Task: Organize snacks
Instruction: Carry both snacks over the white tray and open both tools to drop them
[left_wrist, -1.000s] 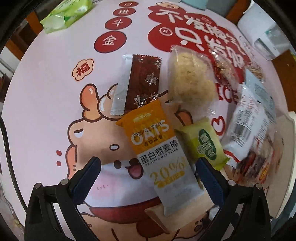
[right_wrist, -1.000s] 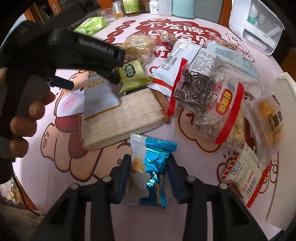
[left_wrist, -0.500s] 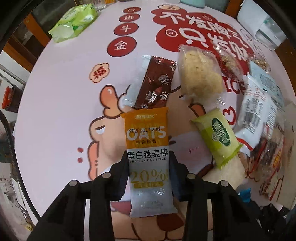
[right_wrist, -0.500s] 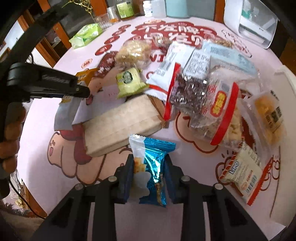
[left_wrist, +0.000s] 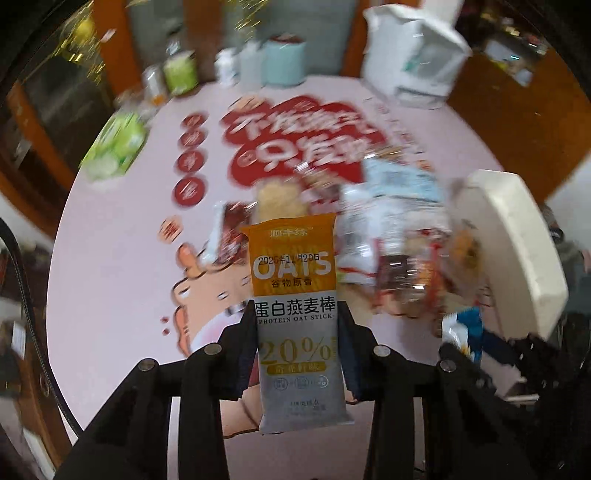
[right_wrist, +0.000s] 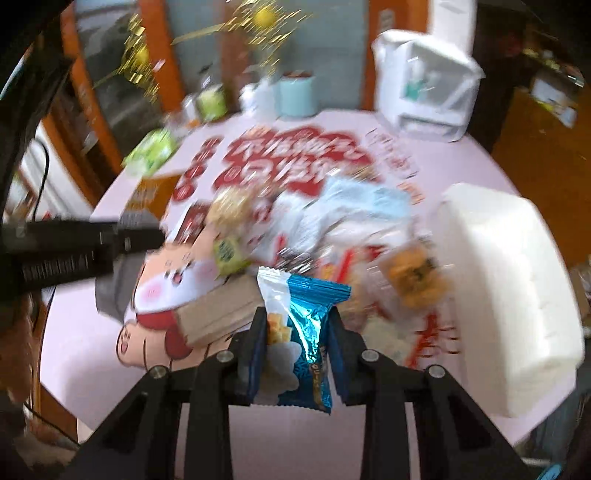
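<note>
Snack pile (left_wrist: 388, 236) left of tray (left_wrist: 517, 258)

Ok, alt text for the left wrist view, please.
The left gripper holds an orange-and-grey oat stick packet, jaws shut on its sides, above a pink printed tablecloth. Blurred snack packets lie beyond, beside a white tray.

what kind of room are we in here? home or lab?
Most likely a home dining area. A round table under a pink cartoon-print cover is heaped with snack packets; jars and bottles stand at its far edge, wooden cabinets behind. Each gripper holds a packet.
</note>
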